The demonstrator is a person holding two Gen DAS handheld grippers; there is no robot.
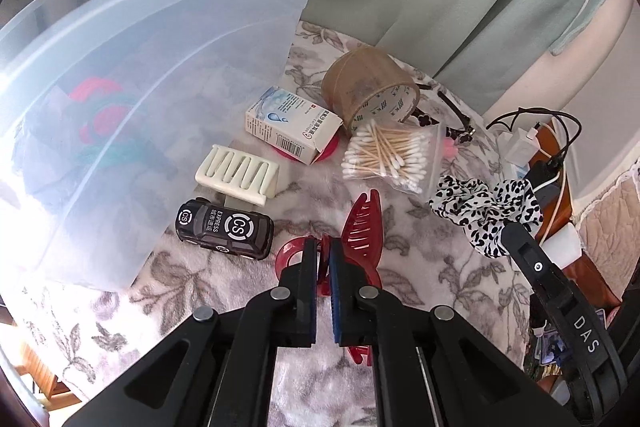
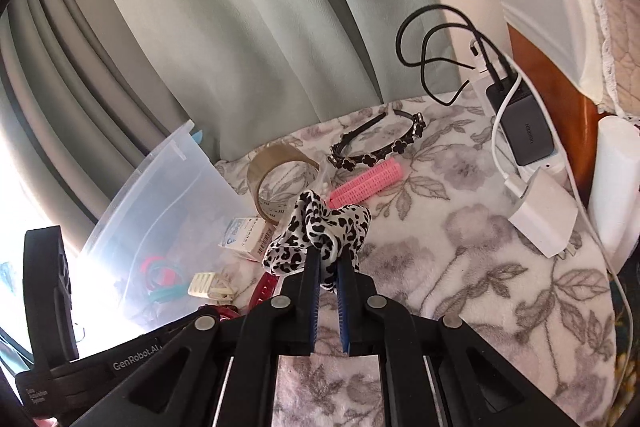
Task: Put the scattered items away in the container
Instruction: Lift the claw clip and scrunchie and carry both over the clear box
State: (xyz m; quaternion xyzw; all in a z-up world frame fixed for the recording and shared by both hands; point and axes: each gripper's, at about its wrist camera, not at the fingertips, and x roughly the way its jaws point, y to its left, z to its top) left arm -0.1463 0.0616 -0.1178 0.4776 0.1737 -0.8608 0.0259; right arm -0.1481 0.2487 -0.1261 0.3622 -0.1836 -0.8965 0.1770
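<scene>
My left gripper [image 1: 325,247] is shut on a red hair claw clip [image 1: 362,223] just above the floral blanket. The clear plastic container [image 1: 160,39] stands to its left, with red and teal bands [image 1: 100,115] inside. My right gripper [image 2: 329,261] is shut on a black-and-white leopard scrunchie [image 2: 316,231], which also shows in the left wrist view as the scrunchie [image 1: 480,207]. Scattered on the blanket: a black toy car [image 1: 224,229], a cream comb-like holder [image 1: 236,173], a white medicine box [image 1: 292,125], a bag of cotton swabs [image 1: 388,155], a tape roll [image 1: 368,87].
A black flower headband [image 2: 380,143] and a pink hair roller [image 2: 366,185] lie farther back. Chargers and cables [image 2: 528,131] crowd the right edge by a wooden board. Curtains hang behind the floral blanket [image 2: 460,267].
</scene>
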